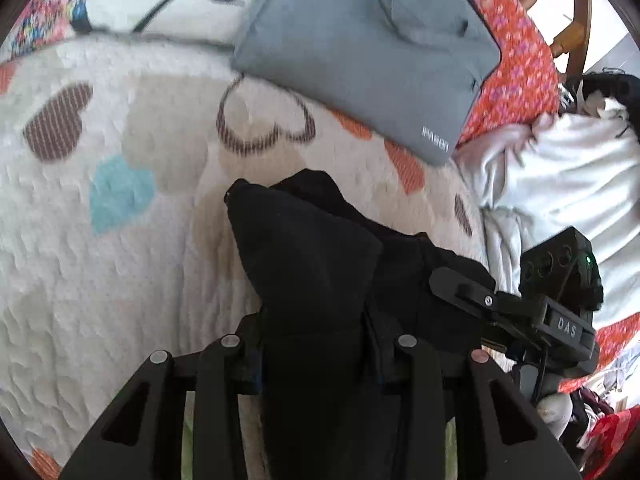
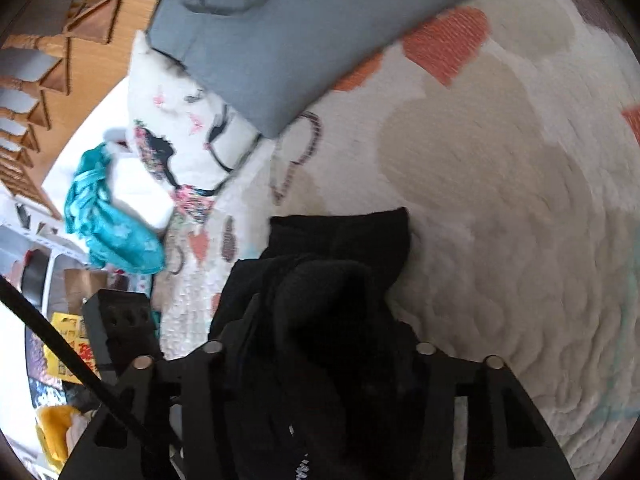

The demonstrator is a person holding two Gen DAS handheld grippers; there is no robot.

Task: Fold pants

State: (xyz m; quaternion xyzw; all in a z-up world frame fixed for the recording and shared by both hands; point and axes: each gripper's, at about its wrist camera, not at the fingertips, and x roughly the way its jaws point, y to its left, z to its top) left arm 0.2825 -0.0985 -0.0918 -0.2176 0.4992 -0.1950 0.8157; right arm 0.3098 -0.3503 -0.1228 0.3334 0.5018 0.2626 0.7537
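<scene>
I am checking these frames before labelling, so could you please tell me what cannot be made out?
- Left gripper fingertips: left wrist view, covered by the black pants.
- Right gripper fingertips: right wrist view, buried in the pants.
- Pants' full shape: bunched, cut off by the bottom edge.

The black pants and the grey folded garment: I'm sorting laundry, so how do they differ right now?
The black pants are bunched and lifted in both tools; the grey folded garment lies flat, untouched. The pants are black and plain where visible; the grey garment shows a white printed logo near its corner. Both sit over the heart-patterned blanket.
</scene>
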